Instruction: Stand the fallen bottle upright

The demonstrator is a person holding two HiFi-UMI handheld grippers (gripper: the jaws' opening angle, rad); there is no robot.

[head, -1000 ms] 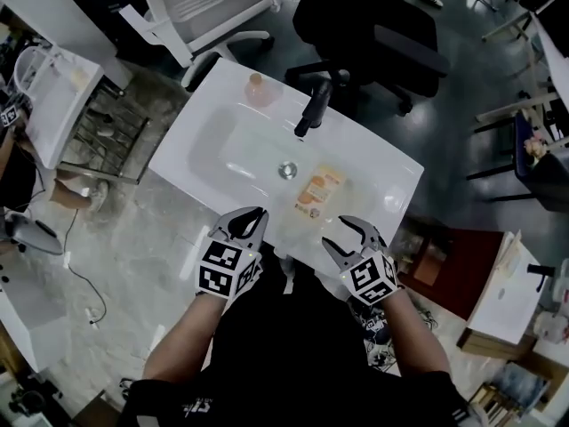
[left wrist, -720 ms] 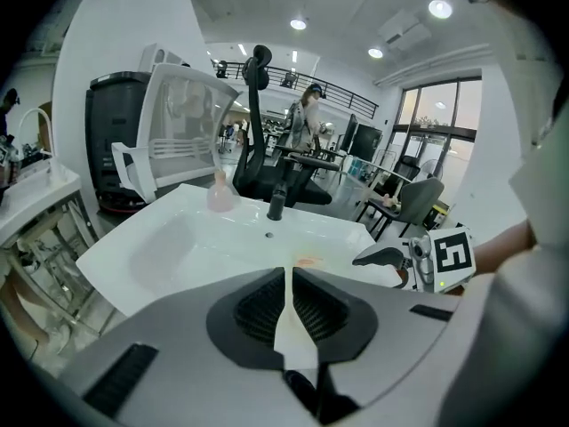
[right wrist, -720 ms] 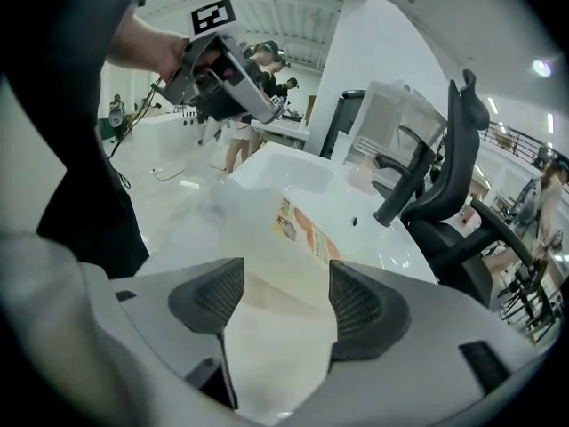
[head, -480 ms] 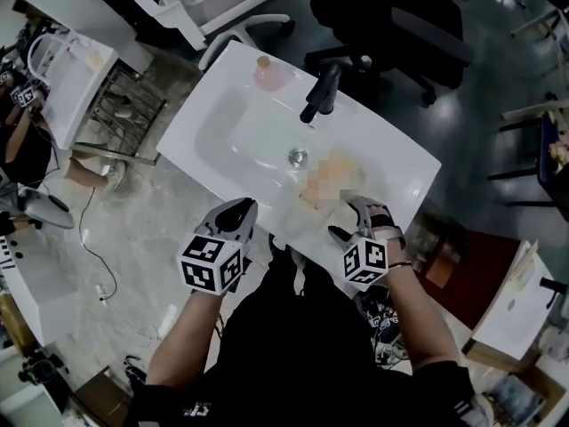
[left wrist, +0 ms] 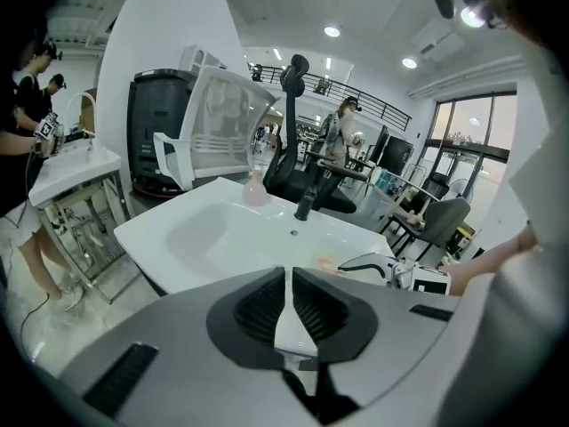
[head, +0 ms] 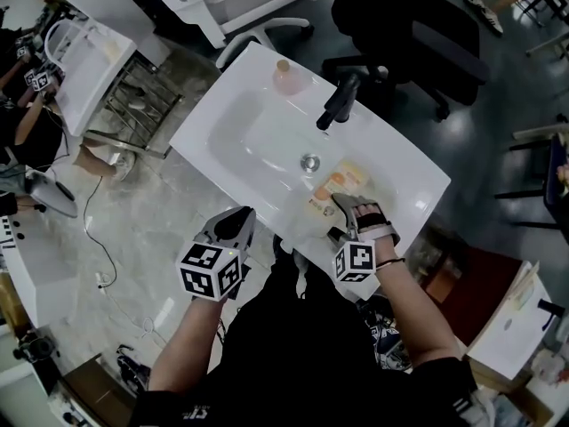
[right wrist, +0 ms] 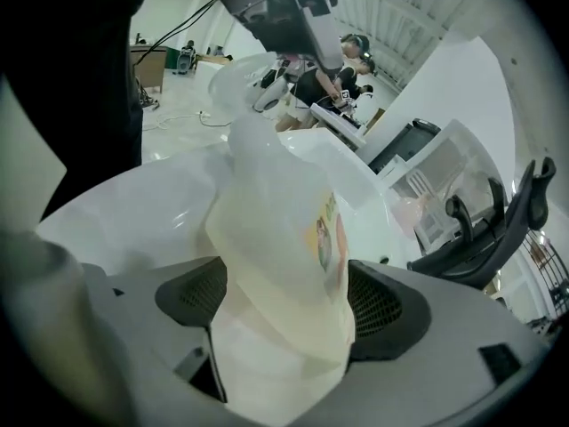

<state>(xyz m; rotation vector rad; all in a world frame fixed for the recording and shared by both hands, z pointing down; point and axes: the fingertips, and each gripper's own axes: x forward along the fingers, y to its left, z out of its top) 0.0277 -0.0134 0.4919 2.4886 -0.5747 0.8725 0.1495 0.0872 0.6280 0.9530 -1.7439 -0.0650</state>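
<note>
Grasp stage: right gripper [head: 343, 218] has just spread its jaws wide astride the fallen bottle [head: 333, 189], which lies in the sink [head: 200, 127] near its front edge, seemingly unclamped; left gripper [head: 236, 223] hovers beside the sink, jaws nearly together, empty; next comes closing firmly, then tipping the bottle upright.

The sink [head: 222, 123] is glossy white, and its faucet [head: 339, 105] is black. The fallen bottle [head: 345, 179] is milky and translucent, with an orange-and-green printed label. At the far corner stands a pale pink bottle [head: 289, 78]. The floor [head: 151, 229] is marbled grey. The left gripper [head: 238, 219] is grey with black ribbed pads and a black-and-white marker cube. The far office chair [head: 418, 34] is black.
</note>
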